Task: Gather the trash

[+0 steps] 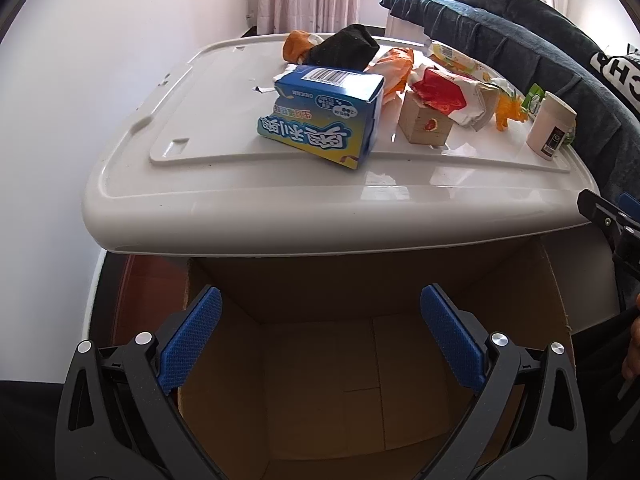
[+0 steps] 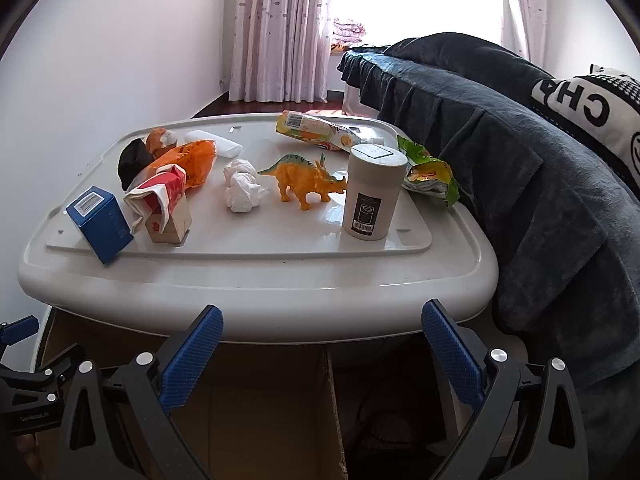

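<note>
Litter lies on a white plastic lid [image 2: 256,276] that serves as a table. A blue carton [image 1: 320,120] [image 2: 100,222] stands at its near left. Beside it a red and white wrapper [image 2: 158,192] drapes over a wooden block [image 1: 426,126]. Crumpled white tissue [image 2: 242,186] lies mid-table, and an orange bag [image 2: 188,160] and a black lump [image 2: 132,162] sit further back. A green snack bag [image 2: 430,174] lies at the right edge. My left gripper [image 1: 320,340] hangs open over an empty cardboard box [image 1: 320,380] below the lid. My right gripper [image 2: 322,354] is open too, in front of the lid's near edge.
An orange toy dinosaur [image 2: 306,178] and a white canister [image 2: 372,196] stand on the lid. A yellow packet [image 2: 316,130] lies at the back. A dark blue blanket [image 2: 520,168] covers furniture to the right. White wall on the left, curtains [image 2: 280,32] behind.
</note>
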Tool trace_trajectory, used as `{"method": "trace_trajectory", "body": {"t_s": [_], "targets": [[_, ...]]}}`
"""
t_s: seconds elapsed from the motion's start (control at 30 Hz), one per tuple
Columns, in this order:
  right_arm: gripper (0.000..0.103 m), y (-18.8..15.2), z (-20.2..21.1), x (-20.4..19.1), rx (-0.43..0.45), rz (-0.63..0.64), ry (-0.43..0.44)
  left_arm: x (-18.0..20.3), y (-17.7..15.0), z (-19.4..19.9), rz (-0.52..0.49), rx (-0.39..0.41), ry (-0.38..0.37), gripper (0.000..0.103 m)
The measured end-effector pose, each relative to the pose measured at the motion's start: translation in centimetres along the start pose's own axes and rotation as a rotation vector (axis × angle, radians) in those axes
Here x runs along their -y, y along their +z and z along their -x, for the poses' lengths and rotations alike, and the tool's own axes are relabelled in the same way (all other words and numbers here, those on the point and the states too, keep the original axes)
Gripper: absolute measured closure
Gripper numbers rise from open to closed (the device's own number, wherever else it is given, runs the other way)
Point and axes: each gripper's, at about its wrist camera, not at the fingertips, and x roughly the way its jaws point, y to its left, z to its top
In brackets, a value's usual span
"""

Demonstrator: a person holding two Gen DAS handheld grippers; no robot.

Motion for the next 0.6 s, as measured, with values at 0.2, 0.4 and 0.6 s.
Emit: {"method": "trace_trajectory", "body": {"t_s": [0.2, 0.4, 0.6], "targets": [[0.005, 0.1, -0.1, 0.4, -0.007, -0.031, 0.015, -0.7, 0.1, 0.0, 0.043, 0.007, 0.017, 0.006], [0.005, 0.0, -0.3, 0.5, -0.012, -0.032, 0.013, -1.8, 0.4, -0.2, 0.115, 0.000, 0.014, 0.006], [0.005, 0.0, -0.3, 0.2, -0.007, -0.015, 0.011, -1.8, 0.4, -0.3, 0.111, 0.008, 0.026, 0.006]]}}
